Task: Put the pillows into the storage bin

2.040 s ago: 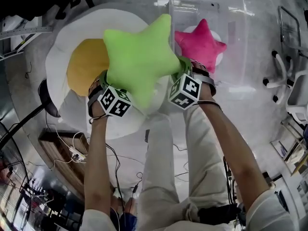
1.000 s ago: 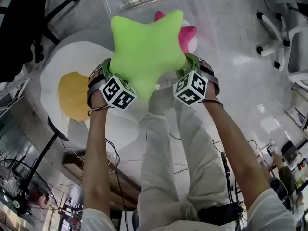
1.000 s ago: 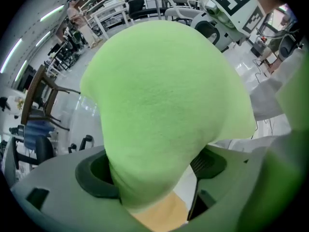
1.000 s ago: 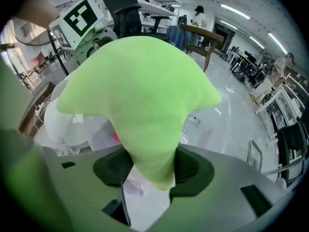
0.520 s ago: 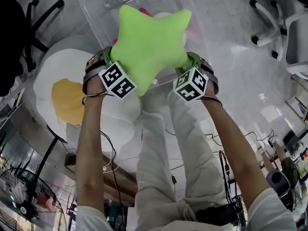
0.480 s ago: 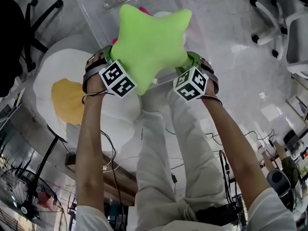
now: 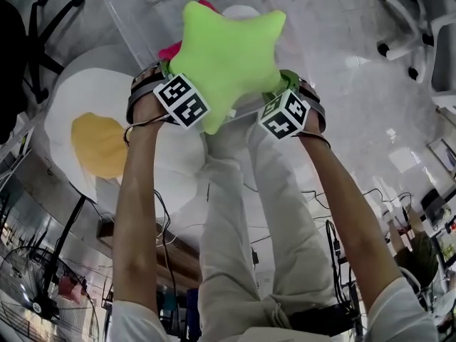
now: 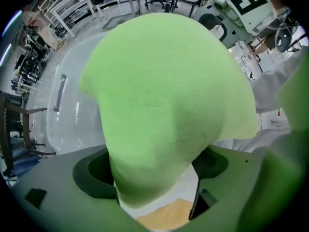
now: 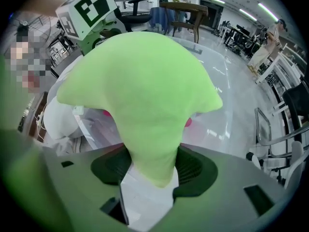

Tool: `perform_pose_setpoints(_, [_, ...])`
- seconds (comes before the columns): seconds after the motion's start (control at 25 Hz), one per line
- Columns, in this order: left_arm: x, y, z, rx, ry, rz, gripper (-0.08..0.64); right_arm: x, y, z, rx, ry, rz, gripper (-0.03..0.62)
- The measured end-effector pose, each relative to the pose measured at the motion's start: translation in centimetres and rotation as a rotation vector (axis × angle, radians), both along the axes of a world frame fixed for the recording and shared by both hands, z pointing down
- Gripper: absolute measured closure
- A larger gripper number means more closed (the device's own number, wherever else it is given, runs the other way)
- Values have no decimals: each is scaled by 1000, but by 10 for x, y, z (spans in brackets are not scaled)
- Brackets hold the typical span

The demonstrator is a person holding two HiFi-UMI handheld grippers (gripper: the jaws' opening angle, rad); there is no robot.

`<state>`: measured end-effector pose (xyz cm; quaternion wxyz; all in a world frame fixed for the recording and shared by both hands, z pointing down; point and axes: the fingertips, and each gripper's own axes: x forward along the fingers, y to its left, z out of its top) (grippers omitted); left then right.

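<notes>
Bin [image 7: 128, 13] held pink star [image 7: 171, 50]; green star [image 7: 228, 55] hung above, clamped by left gripper [image 8: 152, 170] and right gripper [image 9: 153, 170], the right's jaws just loosening; egg pillow [image 7: 92, 134] lay outside.

- Clear storage bin [image 7: 128, 6]: open, at the top of the frame.
- Green star pillow [image 7: 224, 59]: plush, aloft over its near edge, upper centre.
- Pink pillow [image 7: 169, 50]: inside it, mostly hidden.
- Fried-egg pillow [image 7: 85, 130]: flat, left.

The glossy pale floor [image 7: 349, 120] carries a clear storage bin [image 7: 132, 9]. A fried-egg pillow [image 7: 85, 130] lies just beside it. An office chair [image 7: 406, 43] stands nearby.
</notes>
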<state>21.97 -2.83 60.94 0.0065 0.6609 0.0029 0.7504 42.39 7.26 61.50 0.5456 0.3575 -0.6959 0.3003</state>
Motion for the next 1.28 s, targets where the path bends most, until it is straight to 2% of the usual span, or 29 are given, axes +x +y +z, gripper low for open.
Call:
perform_pose_setpoints(0.16, [-3,5,20,13,-64,-61,73,6,10,21,-60,26,-28,295])
perform_pose_setpoints(0.28, [-14,0,26,56,-115,-158,48,10,9,24,-40,44,-48,296])
perform_pose_setpoints(0.4, [-23,0,21,83,-103,-236,31,14,12,19,-19,42,-29,298])
perform_pose_setpoints(0.48, [-25,-1,11,97,-64,-290,32,18,13,12,3,42,-13,308])
perform_pose_setpoints(0.64, [-26,4,-14,67,37,-480,57,22,6,-14,71,19,37,331])
perform_pose_setpoints(0.76, [-27,5,-34,80,99,-568,117,16,-3,-39,107,-15,61,333])
perform_pose_setpoints(0.96, [-14,10,-75,87,269,-747,220,-5,-18,-91,180,-105,106,404])
perform_pose_setpoints(1.12, [-6,20,-114,131,370,-749,309,-28,-23,-130,206,-215,195,464])
perform_pose_setpoints(1.28, [-6,40,-161,113,466,-782,363,-49,-13,-173,232,-273,256,505])
